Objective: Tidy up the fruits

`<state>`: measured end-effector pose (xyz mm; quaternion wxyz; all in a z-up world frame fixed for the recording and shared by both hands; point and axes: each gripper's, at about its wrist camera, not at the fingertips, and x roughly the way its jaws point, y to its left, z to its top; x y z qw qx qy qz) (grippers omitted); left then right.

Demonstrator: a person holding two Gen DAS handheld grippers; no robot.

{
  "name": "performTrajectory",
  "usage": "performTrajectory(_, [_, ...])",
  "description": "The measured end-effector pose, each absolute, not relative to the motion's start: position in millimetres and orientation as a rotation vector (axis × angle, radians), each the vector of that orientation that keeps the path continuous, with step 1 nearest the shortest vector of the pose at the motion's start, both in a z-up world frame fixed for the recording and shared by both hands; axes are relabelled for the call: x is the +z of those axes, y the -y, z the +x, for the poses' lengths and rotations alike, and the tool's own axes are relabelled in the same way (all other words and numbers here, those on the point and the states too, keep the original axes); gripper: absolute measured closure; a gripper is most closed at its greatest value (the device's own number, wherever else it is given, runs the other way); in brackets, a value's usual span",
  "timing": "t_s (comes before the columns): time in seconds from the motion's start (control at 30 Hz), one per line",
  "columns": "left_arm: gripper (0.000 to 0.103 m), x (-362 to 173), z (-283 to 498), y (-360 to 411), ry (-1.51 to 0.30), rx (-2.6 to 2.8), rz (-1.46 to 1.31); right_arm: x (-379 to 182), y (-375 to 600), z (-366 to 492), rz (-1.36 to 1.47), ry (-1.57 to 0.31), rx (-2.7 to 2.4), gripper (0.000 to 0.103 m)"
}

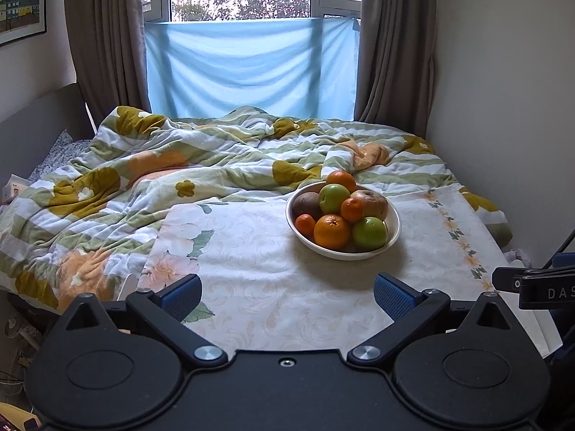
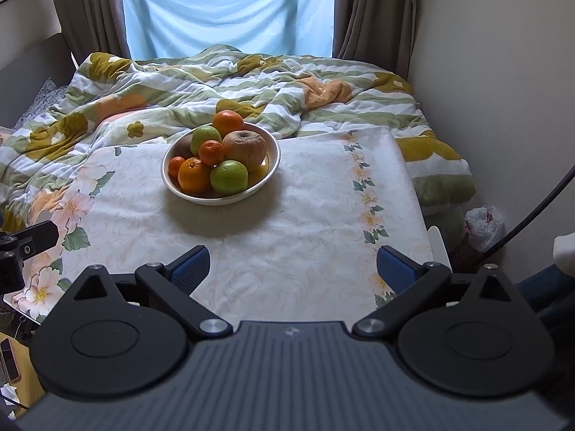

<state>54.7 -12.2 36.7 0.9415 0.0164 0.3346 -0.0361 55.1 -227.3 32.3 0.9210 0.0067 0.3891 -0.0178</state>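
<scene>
Left gripper (image 1: 287,296) and right gripper (image 2: 293,269) both held with jaws wide apart and empty, low over the floral cloth (image 2: 309,215) on the table. Bowl (image 2: 275,165) of oranges, green apples (image 2: 229,176), a brownish apple and a kiwi well ahead of both, right of the left jaws' centre, left of the right jaws'. Rumpled blanket (image 1: 143,165) beyond.

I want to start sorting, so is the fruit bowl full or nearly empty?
Full. The bowl is heaped with fruit: oranges, green apples, a brownish apple and a kiwi, piled above its rim.
</scene>
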Motion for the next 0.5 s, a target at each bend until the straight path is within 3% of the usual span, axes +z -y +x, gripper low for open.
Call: performTrajectory(0.5, [0.0,38.0,56.4,7.5,-0.679,-0.074,0.032,34.4,223.0,55.1,0.024,-0.794,-0.033,0.0])
